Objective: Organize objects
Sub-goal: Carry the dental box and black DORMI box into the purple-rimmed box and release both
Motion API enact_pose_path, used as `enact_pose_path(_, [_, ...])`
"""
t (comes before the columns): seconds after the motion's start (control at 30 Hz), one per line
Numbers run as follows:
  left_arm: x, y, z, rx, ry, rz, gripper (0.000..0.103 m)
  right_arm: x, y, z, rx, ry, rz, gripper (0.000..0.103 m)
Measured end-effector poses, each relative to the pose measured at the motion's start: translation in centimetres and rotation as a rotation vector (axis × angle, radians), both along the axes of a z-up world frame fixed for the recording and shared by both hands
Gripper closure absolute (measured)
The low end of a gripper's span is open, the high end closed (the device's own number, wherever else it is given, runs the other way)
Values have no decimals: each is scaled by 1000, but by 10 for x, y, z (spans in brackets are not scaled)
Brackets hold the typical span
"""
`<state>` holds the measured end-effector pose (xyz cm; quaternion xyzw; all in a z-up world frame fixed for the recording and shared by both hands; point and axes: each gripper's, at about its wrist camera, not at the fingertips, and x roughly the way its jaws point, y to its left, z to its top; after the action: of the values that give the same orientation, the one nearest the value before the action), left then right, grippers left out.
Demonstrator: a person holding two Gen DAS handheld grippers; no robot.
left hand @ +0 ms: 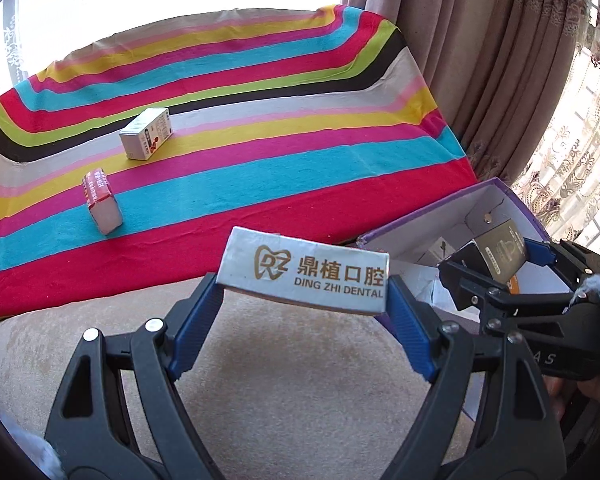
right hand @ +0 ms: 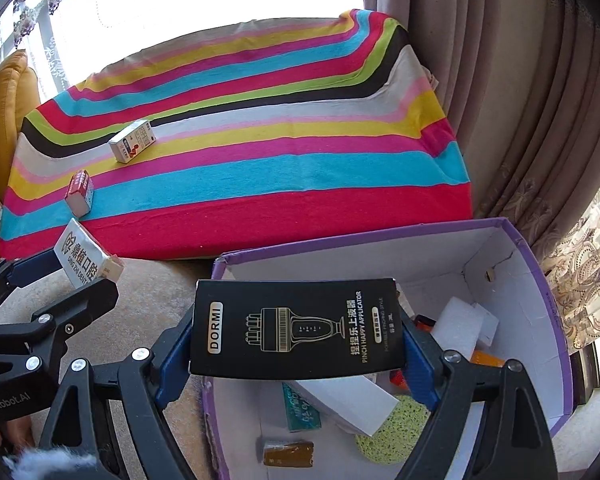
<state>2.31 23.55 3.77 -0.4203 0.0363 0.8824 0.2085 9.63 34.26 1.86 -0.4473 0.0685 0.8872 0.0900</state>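
My left gripper (left hand: pixel 305 300) is shut on a white dental box (left hand: pixel 304 270) with gold lettering, held across its long ends above the beige cushion. The same dental box (right hand: pixel 86 260) and the left gripper (right hand: pixel 82 270) show at the left of the right wrist view. My right gripper (right hand: pixel 296 340) is shut on a black DORMI applicator box (right hand: pixel 296 328), held over the purple-rimmed open box (right hand: pixel 512 236). In the left wrist view the right gripper (left hand: pixel 496 264) and the black box (left hand: pixel 500 252) hang over that purple box (left hand: pixel 432 210). Two small cartons lie on the striped cloth: a white one (left hand: pixel 146 134) and a red-and-white one (left hand: pixel 102 202).
The purple box holds white foam blocks (right hand: pixel 460 326), a yellow sponge (right hand: pixel 396 426), a teal packet (right hand: pixel 302 408) and a brown packet (right hand: pixel 288 454). Curtains (right hand: pixel 500 100) hang at the right. A yellow cushion (right hand: pixel 8 112) sits far left. The striped cloth (left hand: pixel 260 152) covers a raised surface.
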Motion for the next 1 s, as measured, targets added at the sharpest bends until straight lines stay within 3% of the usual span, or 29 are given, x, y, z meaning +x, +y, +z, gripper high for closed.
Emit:
enact_pose_path(0.43, [13, 35, -6, -20, -31, -113, 19, 36, 37, -4, 9, -37, -104, 16])
enact_pose_path(0.77, [20, 67, -13, -31, -78, -201, 19, 54, 64, -6, 83, -68, -210, 15])
enact_pose_path(1.0, [18, 91, -15, 27, -130, -276, 18, 61, 84, -6, 116, -86, -292, 15])
